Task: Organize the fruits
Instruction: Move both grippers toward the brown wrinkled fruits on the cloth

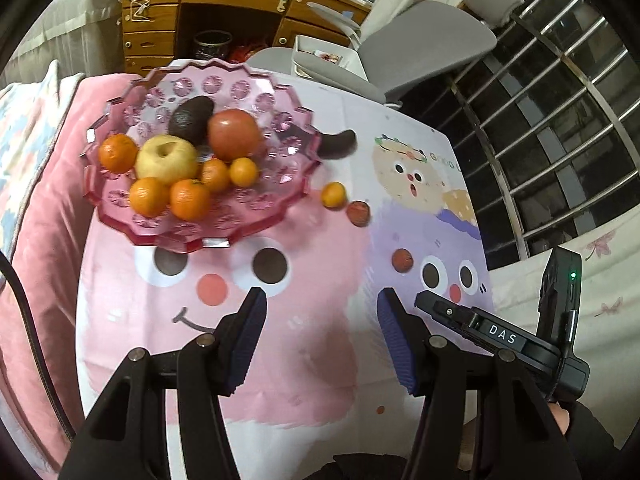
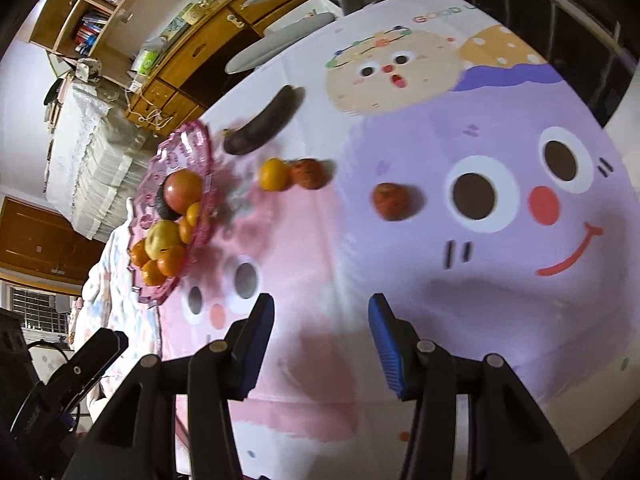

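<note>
A cartoon-printed cloth covers the table (image 1: pixel 304 344). A small orange mandarin (image 2: pixel 273 174), probably soft-skinned and light, lies beside the scalloped pink glass bowl (image 1: pixel 280 208); its middle should be gripped gently. Both grippers' jaws are parted, empty.

I see the surface (image 1: pixel 304 320) draped in a cartoon-printed cloth (image 2: pixel 460 320), pink on the left and lilac on the right. At its far left stands a pink scalloped bowl (image 1: pixel 256 216), resting directly on the cloth. Just right of the bowl's far edge lies a dark, banana-shaped fruit (image 2: pixel 260 120). Nearer, right of the bowl, a small orange (image 2: pixel 274 174) touches a reddish fruit (image 2: pixel 308 173). A second reddish fruit (image 2: pixel 392 200) lies apart, nearer and further right.
</note>
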A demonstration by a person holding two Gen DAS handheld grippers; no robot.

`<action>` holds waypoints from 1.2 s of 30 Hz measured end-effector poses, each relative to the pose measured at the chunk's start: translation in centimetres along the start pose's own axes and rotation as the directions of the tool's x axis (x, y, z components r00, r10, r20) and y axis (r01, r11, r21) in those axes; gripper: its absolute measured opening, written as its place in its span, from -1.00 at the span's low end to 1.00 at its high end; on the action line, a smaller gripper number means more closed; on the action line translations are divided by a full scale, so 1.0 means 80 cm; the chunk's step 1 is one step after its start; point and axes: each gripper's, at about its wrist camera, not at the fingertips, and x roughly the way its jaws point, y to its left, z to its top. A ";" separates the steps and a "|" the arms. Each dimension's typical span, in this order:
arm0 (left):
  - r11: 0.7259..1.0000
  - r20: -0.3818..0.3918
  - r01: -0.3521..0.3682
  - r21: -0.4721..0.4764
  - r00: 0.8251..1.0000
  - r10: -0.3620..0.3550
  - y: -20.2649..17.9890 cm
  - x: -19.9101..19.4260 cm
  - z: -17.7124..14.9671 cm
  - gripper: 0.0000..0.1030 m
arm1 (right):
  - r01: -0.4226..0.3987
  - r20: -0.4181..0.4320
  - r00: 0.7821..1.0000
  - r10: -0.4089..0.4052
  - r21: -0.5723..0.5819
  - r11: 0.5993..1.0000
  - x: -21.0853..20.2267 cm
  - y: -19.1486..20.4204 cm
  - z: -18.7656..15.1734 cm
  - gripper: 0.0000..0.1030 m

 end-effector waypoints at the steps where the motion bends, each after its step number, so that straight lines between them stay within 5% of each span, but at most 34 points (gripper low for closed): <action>1: 1.000 -0.001 -0.004 0.008 1.000 0.004 -0.006 0.002 0.001 0.09 | 0.002 0.002 1.000 -0.002 -0.001 1.000 -0.001 -0.004 0.002 -0.04; 10: 0.997 -0.071 -0.027 0.067 0.997 0.031 -0.055 0.049 0.021 0.11 | 0.065 0.030 0.998 -0.063 -0.055 0.996 -0.006 -0.031 0.025 -0.04; 17: 0.996 -0.131 -0.052 0.074 0.989 0.061 -0.083 0.100 0.039 0.42 | 0.105 0.058 0.994 -0.097 -0.177 0.978 0.004 -0.035 0.041 -0.04; 24: 0.997 -0.162 -0.069 0.017 0.984 0.071 -0.089 0.151 0.069 0.46 | 0.164 0.134 0.984 -0.119 -0.411 0.897 0.018 -0.021 0.043 -0.04; 36: 0.992 -0.194 -0.084 -0.091 0.979 0.065 -0.091 0.232 0.100 0.41 | 0.196 0.214 0.974 -0.081 -0.603 0.773 0.048 -0.010 0.031 -0.04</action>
